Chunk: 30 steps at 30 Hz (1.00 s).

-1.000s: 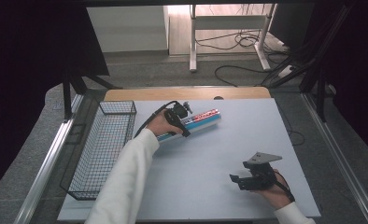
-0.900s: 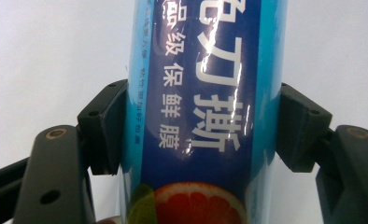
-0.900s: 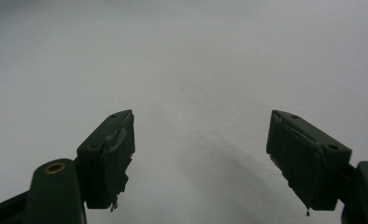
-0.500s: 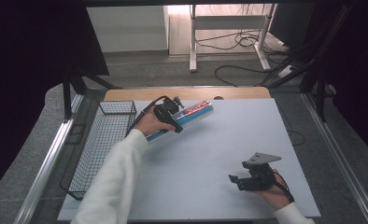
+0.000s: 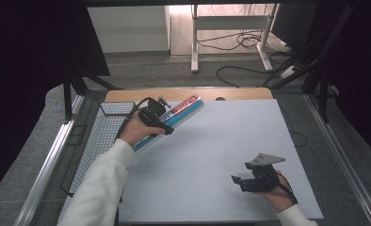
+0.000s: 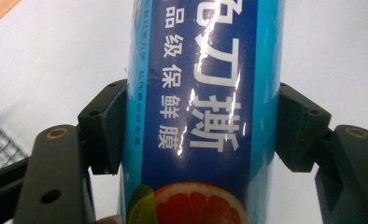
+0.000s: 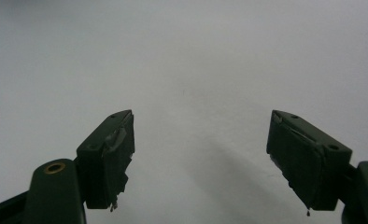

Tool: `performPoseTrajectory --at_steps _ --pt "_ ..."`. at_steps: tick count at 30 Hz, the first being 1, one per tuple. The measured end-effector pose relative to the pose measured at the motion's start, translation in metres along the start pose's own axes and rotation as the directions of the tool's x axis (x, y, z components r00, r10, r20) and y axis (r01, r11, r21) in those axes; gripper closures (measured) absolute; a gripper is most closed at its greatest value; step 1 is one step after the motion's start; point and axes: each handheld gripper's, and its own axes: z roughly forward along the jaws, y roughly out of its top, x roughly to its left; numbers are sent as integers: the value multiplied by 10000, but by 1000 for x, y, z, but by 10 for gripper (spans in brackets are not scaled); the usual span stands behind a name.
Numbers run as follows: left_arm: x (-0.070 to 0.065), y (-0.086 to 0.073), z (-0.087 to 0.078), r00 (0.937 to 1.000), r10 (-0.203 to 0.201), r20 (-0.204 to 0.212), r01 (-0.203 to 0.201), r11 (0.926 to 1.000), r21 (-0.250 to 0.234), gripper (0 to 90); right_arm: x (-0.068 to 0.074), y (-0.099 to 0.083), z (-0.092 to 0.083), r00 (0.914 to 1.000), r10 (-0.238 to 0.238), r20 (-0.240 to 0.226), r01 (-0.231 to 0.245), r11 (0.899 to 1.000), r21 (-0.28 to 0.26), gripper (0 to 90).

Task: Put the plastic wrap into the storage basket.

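L tongs (image 5: 161, 114) grip blue box (image 5: 174, 117) beside wire basket (image 5: 99, 141); R tongs (image 5: 240, 181) open.

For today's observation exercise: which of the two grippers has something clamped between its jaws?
The left gripper, shut on the blue box; the right gripper stands open over the bare white table.

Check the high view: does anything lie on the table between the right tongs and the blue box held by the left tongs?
Nothing: bare white table separates the right tongs from the blue box.
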Motion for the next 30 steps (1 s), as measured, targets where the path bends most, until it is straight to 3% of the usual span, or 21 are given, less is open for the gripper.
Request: performPoseTrajectory --at_steps 6,10,13,22,27,30 --pt "1 -22 -19 9996 -290 -50 289 9991 -308 303 0 1 -2 10000 -15 46 15 10000 -64 238" --pt "5 -35 -31 9970 -752 -188 741 9959 -514 304 1 1 -2 10000 -17 55 18 10000 -66 236" --pt "5 -48 -39 9951 -992 -41 986 9920 -790 305 0 1 -2 9999 25 99 -25 10000 -55 236" --pt "6 -69 -51 9914 -1296 -165 1273 9866 -1020 306 0 1 -2 9999 75 123 -75 10000 -58 233" --pt "10 -86 -59 9829 -1833 -180 1797 9759 -1238 306 0 1 -2 9998 70 171 -70 10000 -43 232" --pt "12 -93 -62 9803 -1956 -274 1908 9737 -1243 307 0 1 -2 9998 62 184 -61 10000 -39 232"
